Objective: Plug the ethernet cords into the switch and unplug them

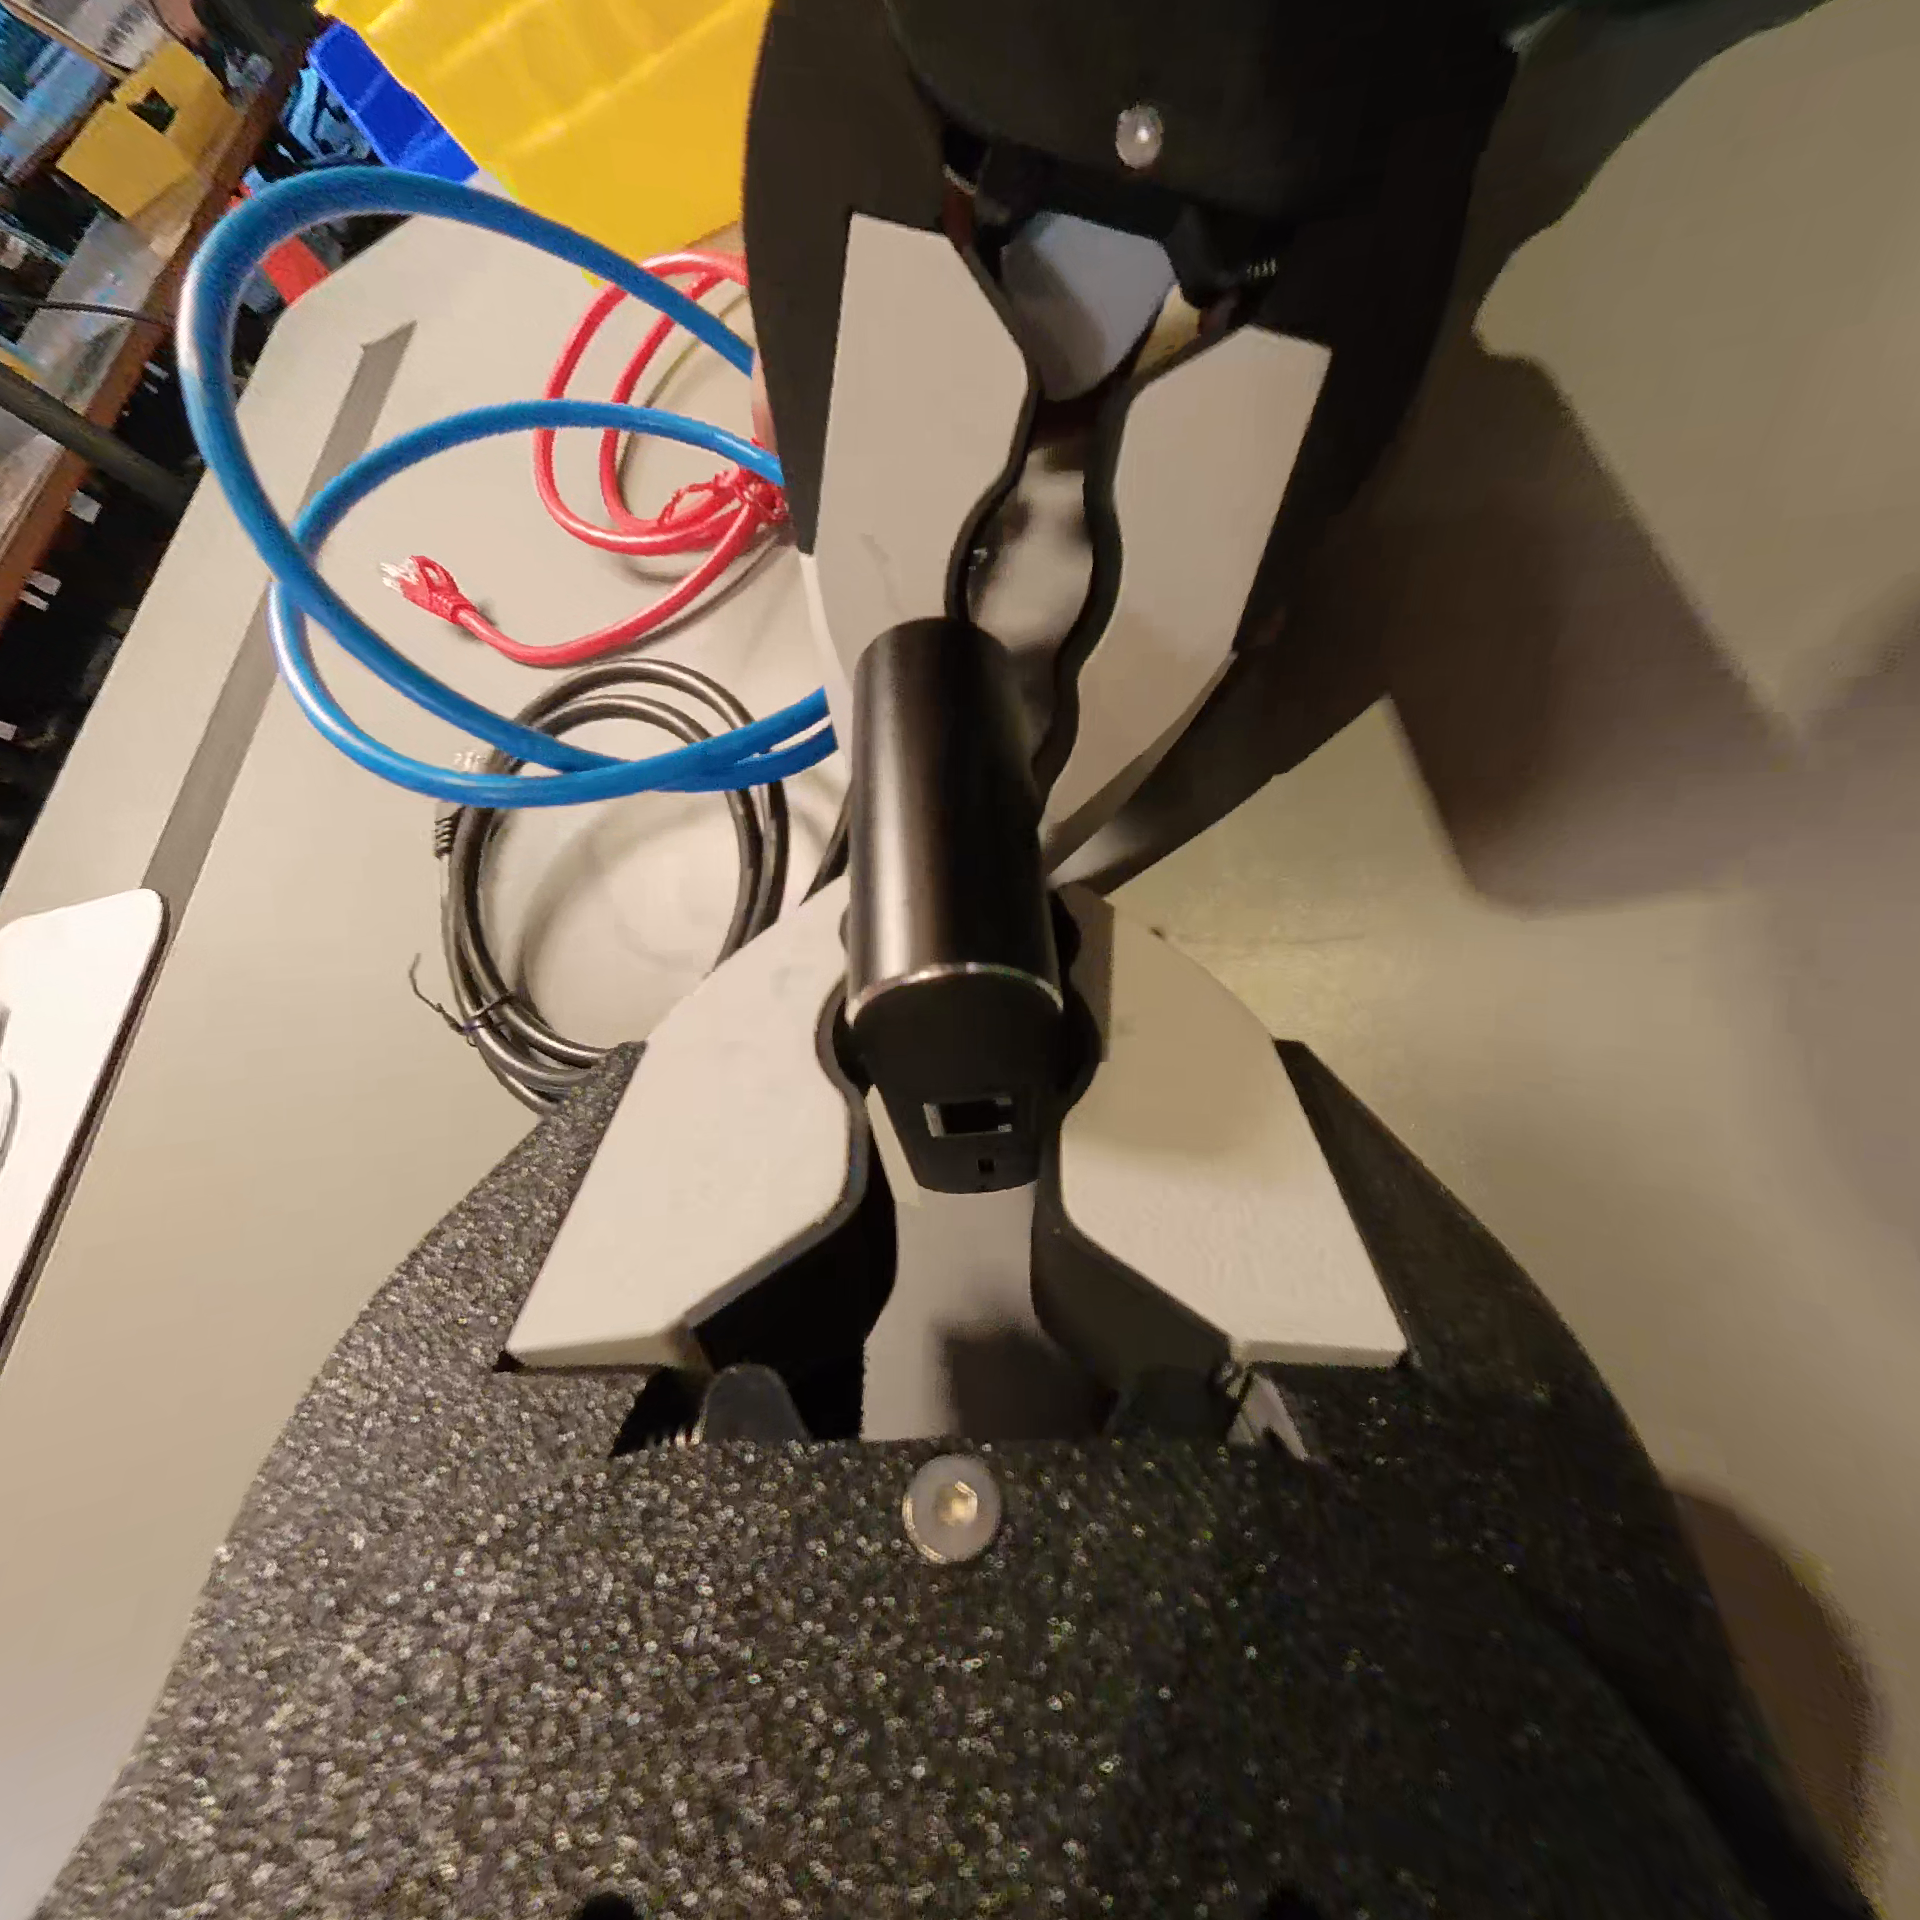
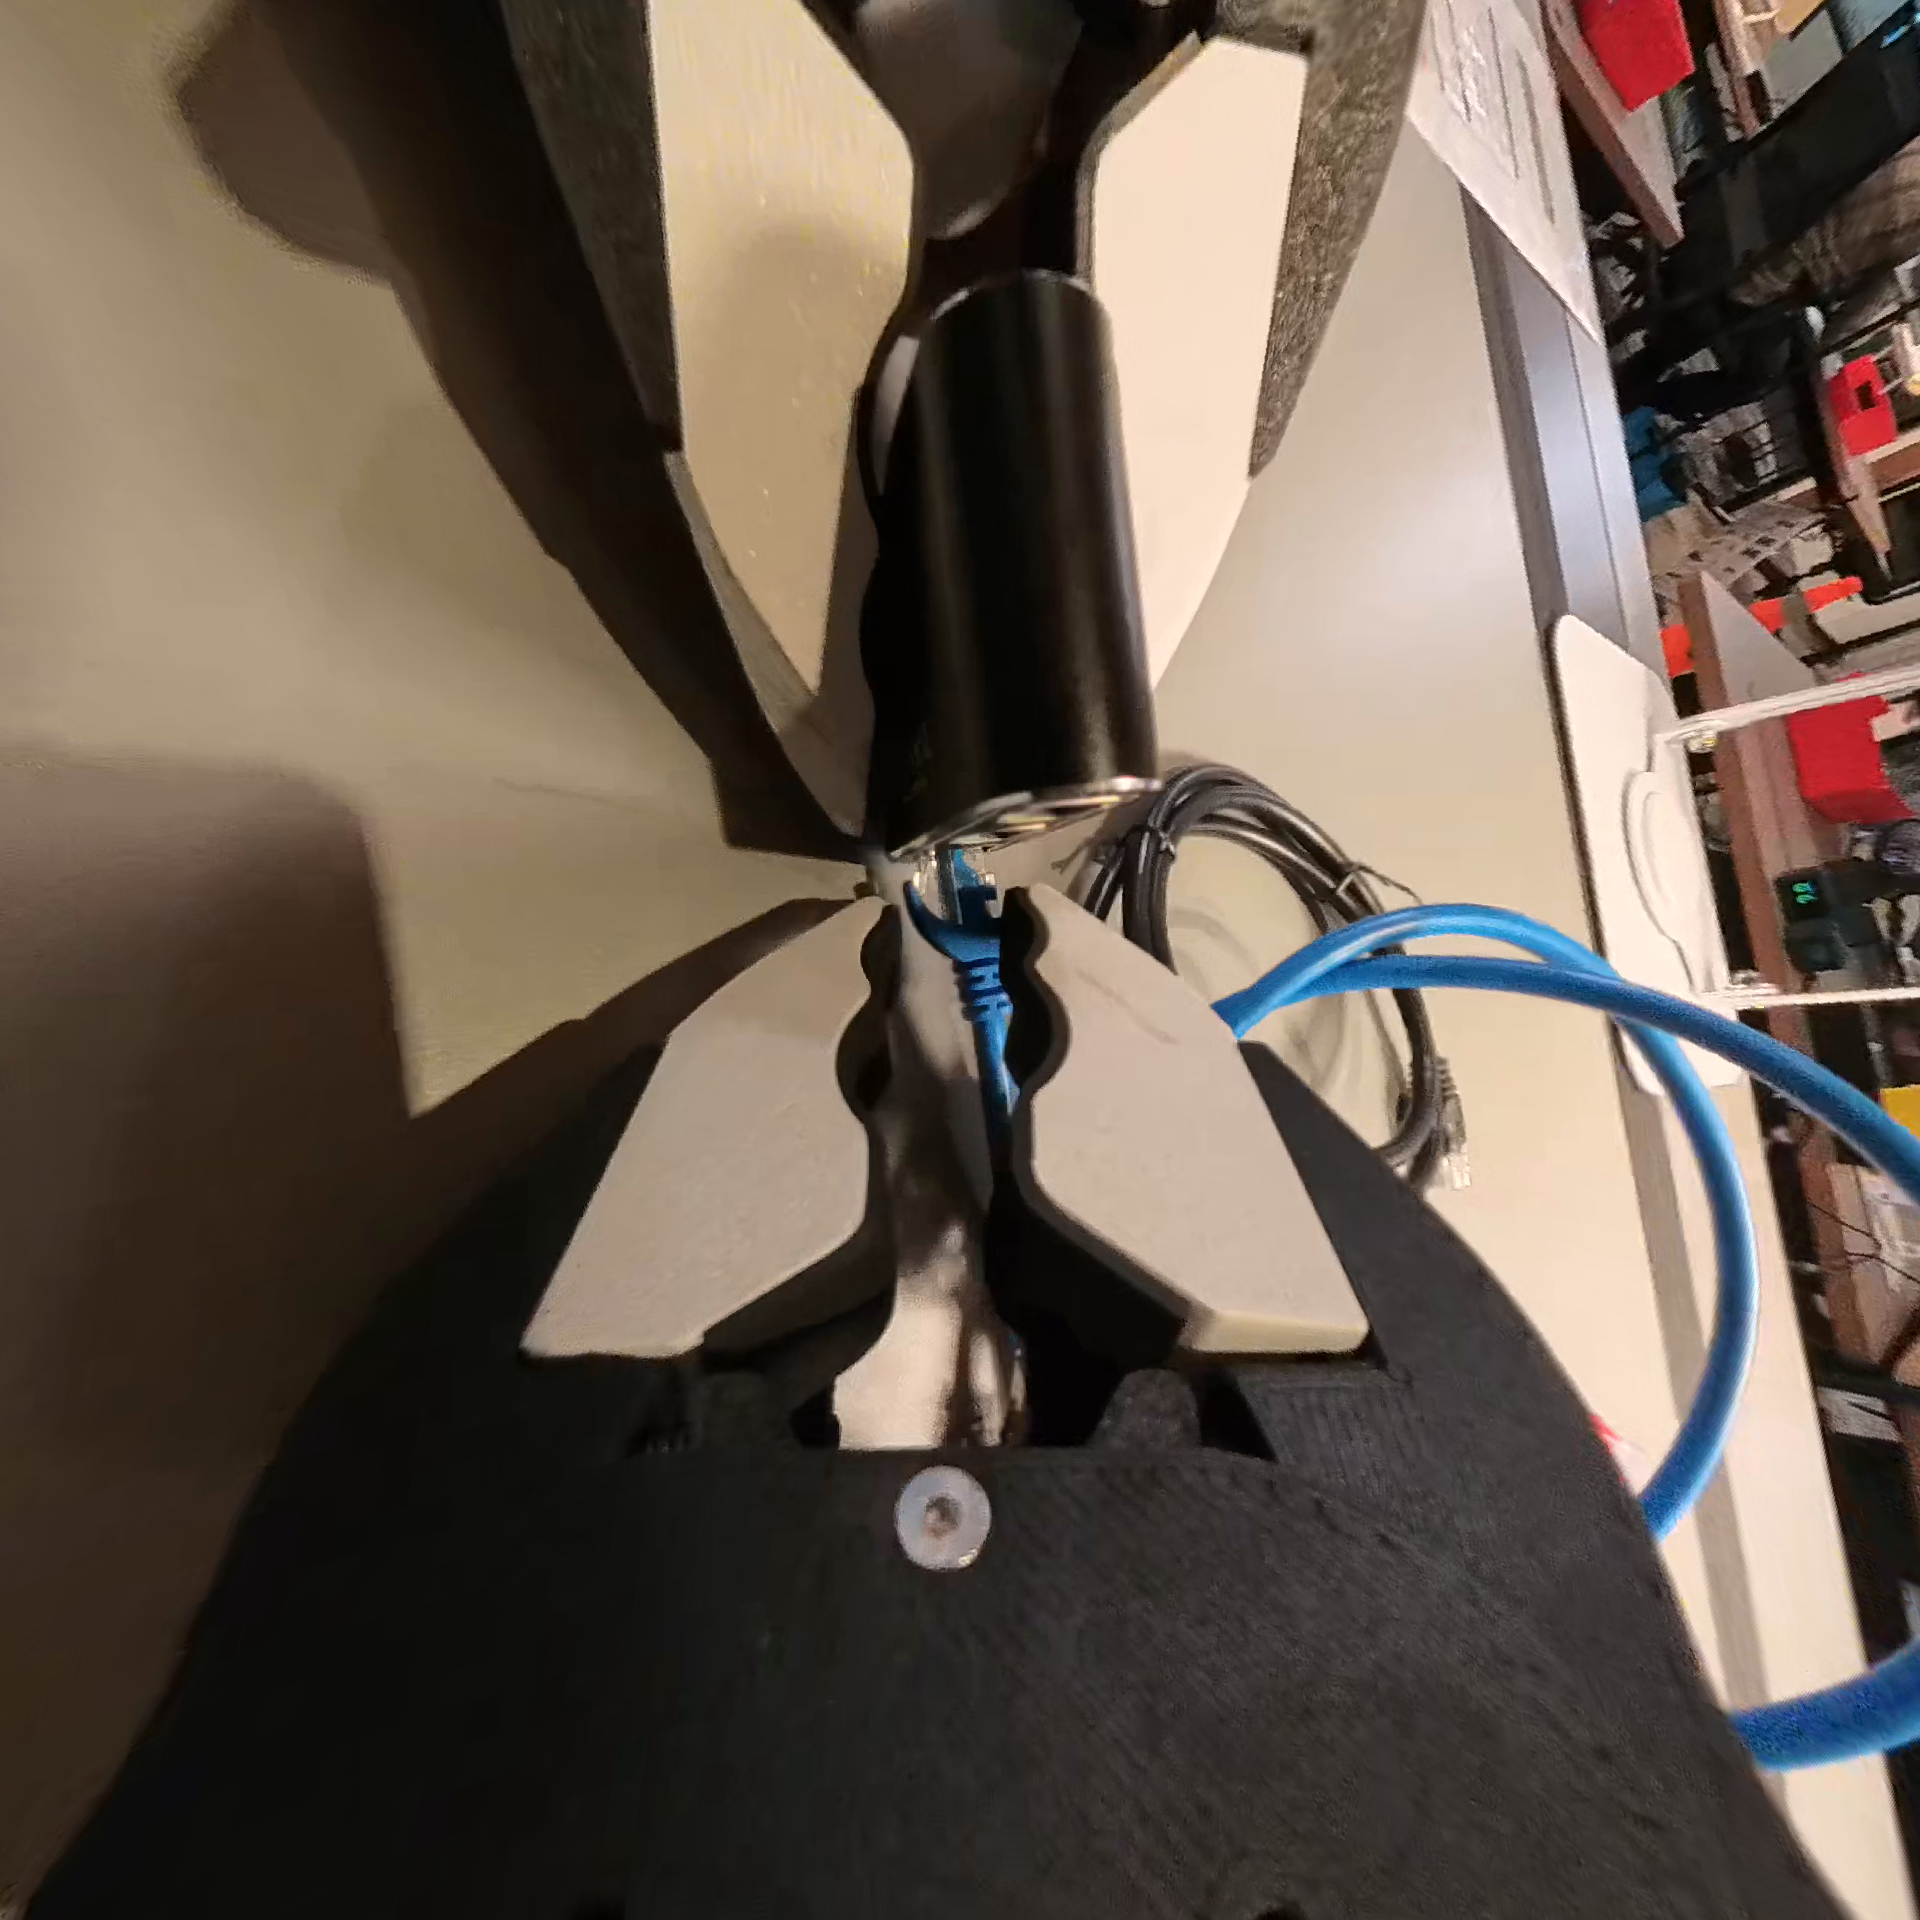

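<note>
My left gripper [image 1: 951,997] is shut on a black tube-shaped switch [image 1: 945,810] and holds it above the grey table [image 1: 312,987]. A port [image 1: 971,1117] shows on the switch's near end. My right gripper [image 2: 956,925] faces it and is shut on the plug of a blue ethernet cord [image 2: 971,951]. The plug's clear tip sits at the far end face of the switch [image 2: 997,540]; I cannot tell whether it is seated. The blue cord [image 1: 343,499] loops in the air to the left. The right gripper [image 1: 1039,623] also shows in the left wrist view, beyond the switch.
A red ethernet cord [image 1: 623,520] and a coiled black cord [image 1: 623,883] lie on the table beneath the blue loops. A yellow bin [image 1: 623,104] and a blue bin [image 1: 384,94] stand behind. A white flat object [image 1: 62,1039] lies at the table's edge. Cluttered shelves [image 2: 1787,416] line the side.
</note>
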Tool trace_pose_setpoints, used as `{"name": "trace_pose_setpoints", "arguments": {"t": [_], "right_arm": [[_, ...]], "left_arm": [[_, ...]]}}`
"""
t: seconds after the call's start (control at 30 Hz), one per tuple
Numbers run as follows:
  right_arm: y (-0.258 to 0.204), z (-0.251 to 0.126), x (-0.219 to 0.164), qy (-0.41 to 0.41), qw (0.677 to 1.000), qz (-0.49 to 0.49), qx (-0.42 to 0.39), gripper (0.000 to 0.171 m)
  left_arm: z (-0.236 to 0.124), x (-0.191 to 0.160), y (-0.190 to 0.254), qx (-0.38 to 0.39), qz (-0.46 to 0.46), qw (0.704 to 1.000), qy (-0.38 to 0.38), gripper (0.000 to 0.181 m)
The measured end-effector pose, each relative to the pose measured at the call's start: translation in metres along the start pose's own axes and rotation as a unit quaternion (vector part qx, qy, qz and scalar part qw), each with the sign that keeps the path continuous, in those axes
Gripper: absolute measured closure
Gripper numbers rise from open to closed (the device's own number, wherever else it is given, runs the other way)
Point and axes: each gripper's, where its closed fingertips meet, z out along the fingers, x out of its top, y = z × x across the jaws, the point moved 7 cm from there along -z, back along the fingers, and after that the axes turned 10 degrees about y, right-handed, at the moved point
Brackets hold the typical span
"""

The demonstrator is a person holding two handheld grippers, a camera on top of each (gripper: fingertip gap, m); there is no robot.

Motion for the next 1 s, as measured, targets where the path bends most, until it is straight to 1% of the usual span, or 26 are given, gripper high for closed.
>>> {"name": "trace_pose_setpoints", "arguments": {"t": [0.03, 0.17, 0.47, 0.7, 1.0], "right_arm": [[0.0, 0.0, 0.0, -0.001, 1.0, -0.004, -0.003, 0.151], [0.002, -0.001, 0.0, 0.008, 1.0, 0.003, -0.012, 0.154], [0.005, -0.003, 0.001, 0.017, 1.0, 0.004, -0.021, 0.154], [0.007, -0.003, 0.002, 0.017, 0.999, 0.007, -0.033, 0.155], [0.013, -0.003, 0.004, 0.014, 0.996, 0.029, -0.078, 0.156]], "left_arm": [[0.0, 0.001, -0.001, 0.003, -0.001, 1.0, 0.004, 0.152], [0.0, 0.002, -0.001, 0.011, 0.006, 1.0, 0.011, 0.152], [0.0, 0.004, -0.001, 0.029, 0.032, 0.999, 0.031, 0.152], [0.0, 0.004, -0.003, 0.035, 0.025, 0.999, 0.029, 0.152], [0.0, 0.006, -0.007, 0.075, 0.012, 0.997, 0.031, 0.152]]}}
